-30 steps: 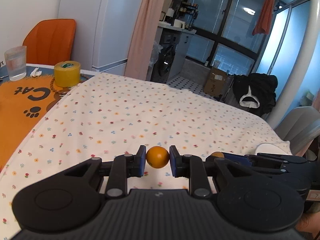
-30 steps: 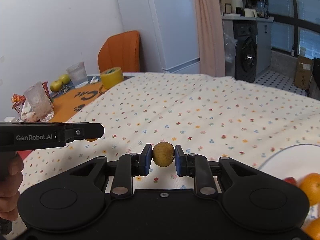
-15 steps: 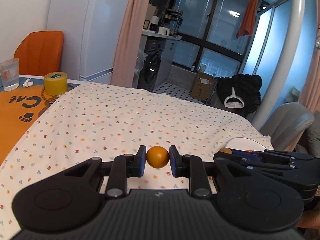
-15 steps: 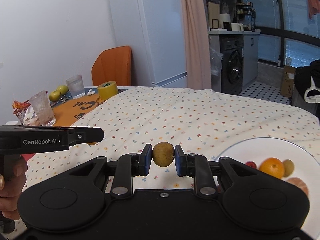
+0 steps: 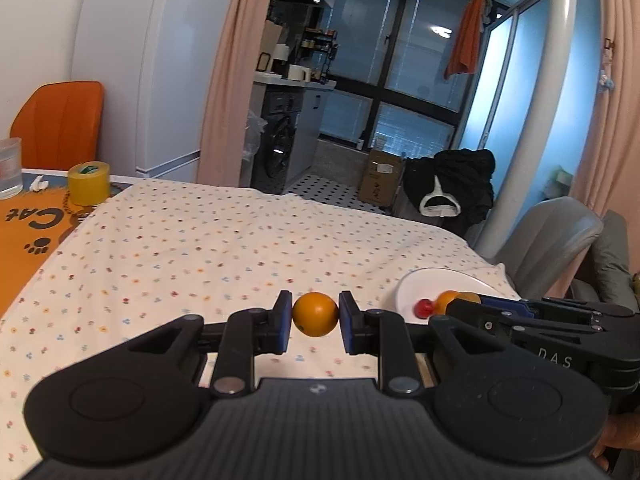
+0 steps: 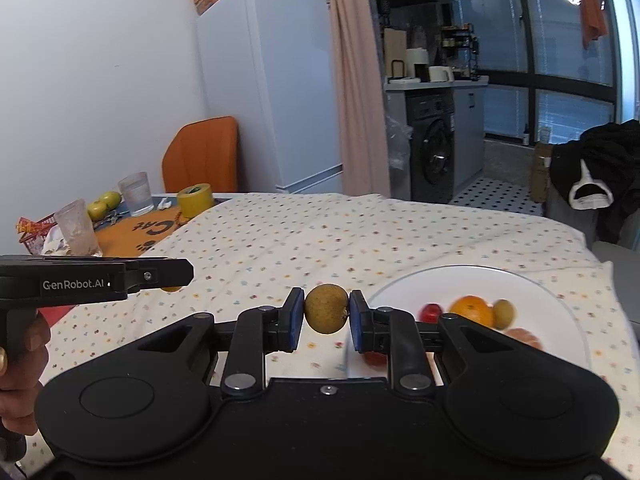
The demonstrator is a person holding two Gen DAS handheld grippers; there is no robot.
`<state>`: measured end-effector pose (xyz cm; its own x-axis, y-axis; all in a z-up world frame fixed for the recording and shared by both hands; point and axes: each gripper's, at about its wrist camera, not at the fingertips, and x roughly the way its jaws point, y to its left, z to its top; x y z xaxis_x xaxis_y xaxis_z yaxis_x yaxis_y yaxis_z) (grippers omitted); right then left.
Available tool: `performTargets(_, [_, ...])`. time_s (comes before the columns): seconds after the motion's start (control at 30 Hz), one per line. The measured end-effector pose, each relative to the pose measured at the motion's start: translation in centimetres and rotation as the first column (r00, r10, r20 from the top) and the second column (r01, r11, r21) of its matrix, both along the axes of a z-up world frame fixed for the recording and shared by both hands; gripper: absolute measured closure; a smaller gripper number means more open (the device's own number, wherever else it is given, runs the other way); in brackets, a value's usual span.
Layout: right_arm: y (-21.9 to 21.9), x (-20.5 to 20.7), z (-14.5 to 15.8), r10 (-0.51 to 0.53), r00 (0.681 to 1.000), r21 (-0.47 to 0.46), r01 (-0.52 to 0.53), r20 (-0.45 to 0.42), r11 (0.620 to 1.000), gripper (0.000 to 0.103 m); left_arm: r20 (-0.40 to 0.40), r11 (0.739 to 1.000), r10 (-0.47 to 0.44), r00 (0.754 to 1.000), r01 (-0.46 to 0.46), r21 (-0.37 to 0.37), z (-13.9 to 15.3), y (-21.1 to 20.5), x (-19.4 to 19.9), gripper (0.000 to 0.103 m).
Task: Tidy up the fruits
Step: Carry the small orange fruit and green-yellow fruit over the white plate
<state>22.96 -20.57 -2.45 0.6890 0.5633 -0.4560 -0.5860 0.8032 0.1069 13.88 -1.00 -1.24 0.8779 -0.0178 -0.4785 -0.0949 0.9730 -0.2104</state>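
Observation:
My left gripper (image 5: 315, 315) is shut on a small orange fruit (image 5: 315, 313), held above the flowered tablecloth. My right gripper (image 6: 326, 312) is shut on a brown-green round fruit (image 6: 326, 308), also held off the cloth. A white plate (image 6: 560, 312) lies at the right, just beyond the right gripper; it holds an orange (image 6: 472, 310), a red fruit (image 6: 430, 312), a green fruit (image 6: 503, 311) and more. In the left wrist view the plate (image 5: 424, 282) shows at the right, partly hidden by the right gripper body (image 5: 540, 326). The left gripper body (image 6: 96, 280) shows at the left of the right wrist view.
At the table's far left an orange cat mat (image 6: 148, 232) carries a yellow tape roll (image 6: 195, 199), two glasses (image 6: 136, 194), green apples (image 6: 105, 203) and a snack packet. An orange chair (image 6: 204, 152) and white fridge stand behind. A grey chair (image 5: 552, 236) stands by the right edge.
Both grippers have risen and turned right, each still holding its fruit. The plate with its fruit has come further into both views.

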Motion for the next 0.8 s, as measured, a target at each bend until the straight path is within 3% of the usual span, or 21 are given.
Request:
performTargets(0.33, [-4.7,-0.5,0.3,-0.081,0.997,0.021,0.08,0.007,0.997,0.081,0.008,0.998,-0.055,0.998,0.055,0.008,0.2,-3.0,0.1,0.08])
performTargets(0.8, [-7.7,0.3,-0.6,-0.128,0.992,0.04,0.128,-0.003,0.991,0.081,-0.011,0.993,-0.116,0.993,0.116,0.029,-0.4,-6.3,1.7,0.08])
